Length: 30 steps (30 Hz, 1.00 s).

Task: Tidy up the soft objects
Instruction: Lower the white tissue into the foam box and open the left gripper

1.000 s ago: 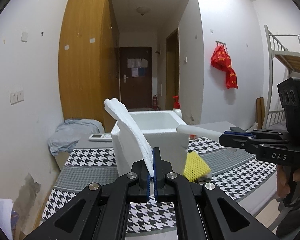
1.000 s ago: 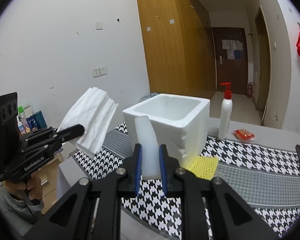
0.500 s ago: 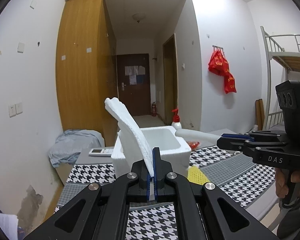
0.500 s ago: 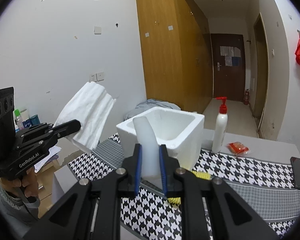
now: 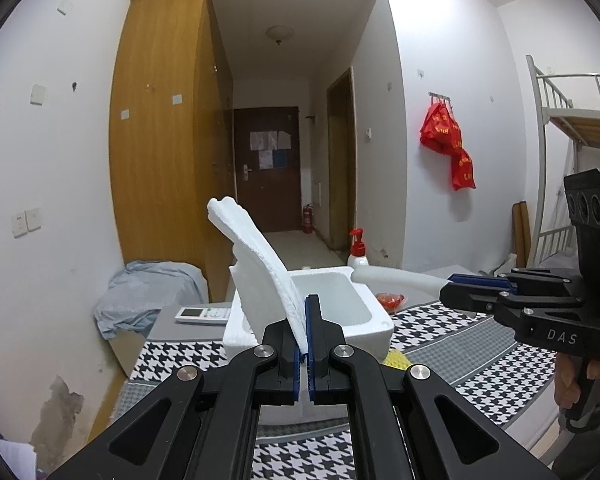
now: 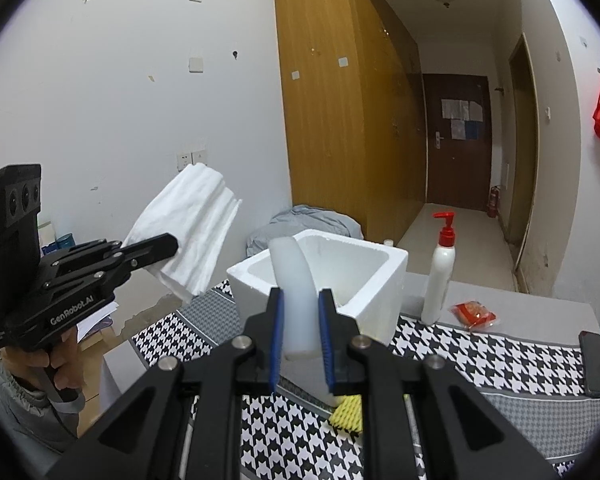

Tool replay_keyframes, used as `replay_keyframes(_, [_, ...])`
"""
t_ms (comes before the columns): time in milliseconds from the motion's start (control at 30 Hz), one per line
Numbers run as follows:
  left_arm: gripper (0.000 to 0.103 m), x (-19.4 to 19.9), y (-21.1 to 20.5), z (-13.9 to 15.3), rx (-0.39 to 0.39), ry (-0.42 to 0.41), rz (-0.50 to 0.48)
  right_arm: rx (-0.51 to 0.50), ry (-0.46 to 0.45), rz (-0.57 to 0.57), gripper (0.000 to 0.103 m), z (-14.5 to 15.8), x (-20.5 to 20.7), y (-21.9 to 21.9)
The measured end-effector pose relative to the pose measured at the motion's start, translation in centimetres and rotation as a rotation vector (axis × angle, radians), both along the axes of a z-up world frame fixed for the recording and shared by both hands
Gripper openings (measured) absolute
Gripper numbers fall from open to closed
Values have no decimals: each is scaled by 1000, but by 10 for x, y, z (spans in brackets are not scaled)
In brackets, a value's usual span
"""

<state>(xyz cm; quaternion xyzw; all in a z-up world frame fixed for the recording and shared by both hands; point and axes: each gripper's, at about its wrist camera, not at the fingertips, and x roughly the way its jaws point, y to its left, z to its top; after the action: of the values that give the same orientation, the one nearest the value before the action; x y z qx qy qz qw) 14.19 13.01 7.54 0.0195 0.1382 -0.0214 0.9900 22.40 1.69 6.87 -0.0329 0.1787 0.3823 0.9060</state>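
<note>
My left gripper point(image 5: 305, 320) is shut on a white foam sheet point(image 5: 256, 252), held up above the near-left corner of a white foam box point(image 5: 364, 320). The sheet also shows in the right wrist view point(image 6: 188, 236), with the left gripper point(image 6: 168, 246) left of the box point(image 6: 376, 280). My right gripper point(image 6: 302, 320) is shut on a white foam tube point(image 6: 294, 280), held above the box's near edge. In the left wrist view the right gripper point(image 5: 452, 290) holds the tube point(image 5: 396, 276) over the box's right rim. A yellow foam net point(image 6: 346, 414) lies on the table by the box.
A houndstooth-patterned table point(image 6: 500, 356) bears the box. A white pump bottle point(image 6: 440, 276), a red packet point(image 6: 474, 314) and a black object point(image 6: 594, 364) lie on it. A remote control point(image 5: 204, 314) lies behind the box. A bunk bed point(image 5: 572, 120) stands at right.
Both grippers have risen and moved closer to the box, so I now look down into its opening. Both keep their hold on the sheet and the tube.
</note>
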Motion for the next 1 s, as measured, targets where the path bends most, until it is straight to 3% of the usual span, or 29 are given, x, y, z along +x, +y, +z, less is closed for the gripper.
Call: replay_keyframes(1000, [2,82,0,-7,4,65,-54,6,17,-72,20,-3,30,-11])
